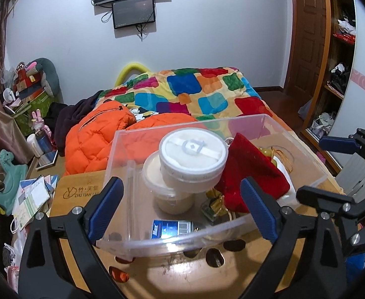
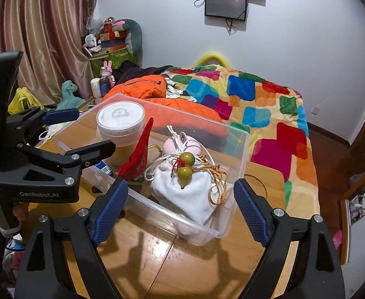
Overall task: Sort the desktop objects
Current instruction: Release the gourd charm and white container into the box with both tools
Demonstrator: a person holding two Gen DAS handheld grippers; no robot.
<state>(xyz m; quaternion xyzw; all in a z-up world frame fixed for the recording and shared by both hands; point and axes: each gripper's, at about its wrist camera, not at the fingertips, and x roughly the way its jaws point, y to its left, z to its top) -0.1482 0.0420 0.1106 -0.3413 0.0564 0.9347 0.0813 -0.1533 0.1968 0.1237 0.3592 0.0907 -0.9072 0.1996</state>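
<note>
Room: a bedroom, a bamboo table (image 2: 182, 261) in front of a bed with a patchwork quilt (image 2: 257, 99) and an orange jacket (image 1: 92, 134)
Left gripper (image 1: 182, 206): jaws spread wide, nothing pressed between the blue pads; the near wall of the clear bin (image 1: 182, 239) shows between them
Right gripper (image 2: 180, 209): jaws likewise wide apart and gripping nothing, straddling the bin's near corner without touching it
Clear bin: stands on the table, open-topped, filled with the sorted things
Round white jar (image 1: 192, 154): in the bin's left part, stacked tilted on a beige tub (image 1: 167, 189)
Red pouch (image 1: 252, 172): in the bin, just right of the jar
White cloth bag (image 2: 194, 194): in the bin's right end, a small green gourd charm (image 2: 184, 167) with a gold cord lying on it
Blue-labelled packet (image 1: 170, 228): on the bin floor below the tub
</note>
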